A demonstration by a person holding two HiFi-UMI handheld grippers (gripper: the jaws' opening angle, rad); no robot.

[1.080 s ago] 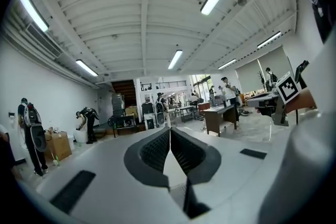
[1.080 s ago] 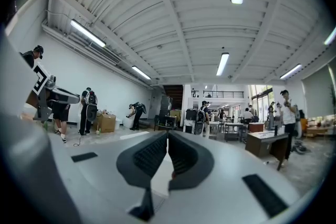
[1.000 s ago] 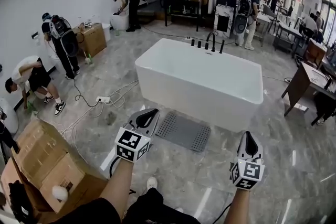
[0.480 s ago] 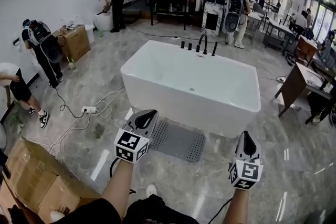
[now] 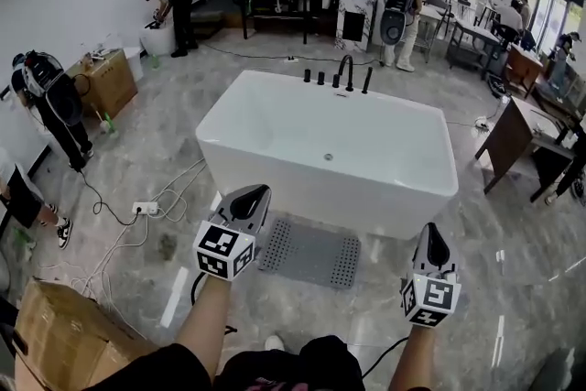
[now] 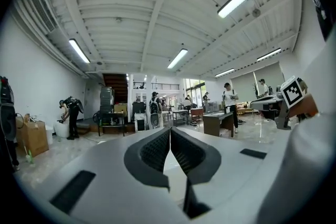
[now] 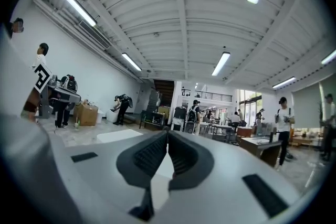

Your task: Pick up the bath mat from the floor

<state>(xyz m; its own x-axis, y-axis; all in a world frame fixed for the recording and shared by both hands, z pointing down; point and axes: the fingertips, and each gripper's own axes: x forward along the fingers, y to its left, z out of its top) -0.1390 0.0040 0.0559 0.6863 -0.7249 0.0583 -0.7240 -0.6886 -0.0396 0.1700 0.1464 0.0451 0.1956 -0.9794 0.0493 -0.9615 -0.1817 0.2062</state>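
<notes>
Each tool bears black-and-white square markers. The left tool and right tool are both closed, with nothing between the jaws. The bath mat, grey, rectangular and perforated with rows of holes, lies flat on the floor just beside the white bathtub.

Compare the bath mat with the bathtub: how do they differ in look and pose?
The bath mat is dark grey; the bathtub is white. The bath mat lies flat; the bathtub stands high-walled. The bath mat is dotted with holes; the bathtub is smooth. Both are rectangular.
</notes>
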